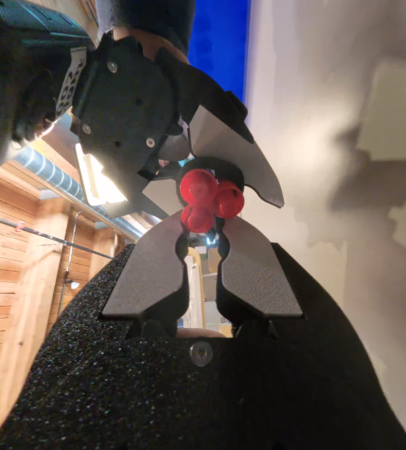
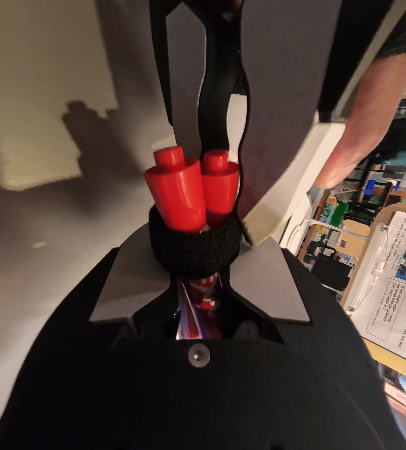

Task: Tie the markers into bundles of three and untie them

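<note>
Markers (image 2: 187, 194) — three red ones, going by the three cap ends in the left wrist view — sit lengthwise between the fingers of the right gripper (image 2: 197, 263), caps pointing away from its camera. Its jaws pinch the barrels low down, which leaves the capped end free for work. A black band (image 2: 194, 250) circles the bundle just below the caps, resting against the right gripper's fingertips, so the three stay together as one.

From the opposite end comes the left gripper (image 1: 203, 226), its camera looking straight at the cap ends. Its jaws are nearly together, their tips at the lowest cap; whether they press on the cap or the band I cannot tell, since the contact is hidden behind the caps. Meeting end-on like this probably lets one claw steady the bundle while the other works the band — sliding it off seems the likelier aim, given it is already seated.

Behind both lies a pale table (image 2: 38, 243).
</note>
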Available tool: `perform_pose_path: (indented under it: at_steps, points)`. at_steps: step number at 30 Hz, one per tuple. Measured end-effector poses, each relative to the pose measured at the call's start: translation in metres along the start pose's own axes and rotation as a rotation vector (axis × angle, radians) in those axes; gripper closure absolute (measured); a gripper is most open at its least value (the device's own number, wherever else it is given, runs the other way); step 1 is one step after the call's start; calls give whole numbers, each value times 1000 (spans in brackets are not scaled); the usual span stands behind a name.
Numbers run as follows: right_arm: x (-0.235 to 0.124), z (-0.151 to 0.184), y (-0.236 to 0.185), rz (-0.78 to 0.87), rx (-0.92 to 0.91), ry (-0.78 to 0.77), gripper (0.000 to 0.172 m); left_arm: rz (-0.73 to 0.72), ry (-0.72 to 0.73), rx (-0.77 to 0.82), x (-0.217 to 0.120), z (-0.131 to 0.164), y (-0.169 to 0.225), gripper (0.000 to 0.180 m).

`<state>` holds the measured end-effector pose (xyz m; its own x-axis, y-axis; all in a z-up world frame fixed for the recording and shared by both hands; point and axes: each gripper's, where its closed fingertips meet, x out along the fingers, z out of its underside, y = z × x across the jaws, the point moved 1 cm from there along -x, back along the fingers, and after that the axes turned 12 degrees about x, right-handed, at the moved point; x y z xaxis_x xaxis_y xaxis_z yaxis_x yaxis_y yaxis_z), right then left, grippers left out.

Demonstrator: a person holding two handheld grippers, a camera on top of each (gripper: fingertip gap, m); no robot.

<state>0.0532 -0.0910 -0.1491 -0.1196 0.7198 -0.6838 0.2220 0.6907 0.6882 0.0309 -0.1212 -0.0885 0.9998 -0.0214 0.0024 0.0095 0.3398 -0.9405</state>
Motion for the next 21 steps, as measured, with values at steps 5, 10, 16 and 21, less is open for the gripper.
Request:
perform_pose_path:
  at_steps: [5,10,16,21]
  points:
    - [-1,0,0,51,-25,3,129,-15,3,23,4,3,4,160]
    - [-1,-3,5,81,-20,22,130,-22,3,-20,8,9,7,160]
    - [1,-2,7,93,-17,15,130,-34,-1,-36,16,16,15,159]
    - [0,-5,9,96,-2,39,129,-45,8,-81,20,21,21,157]
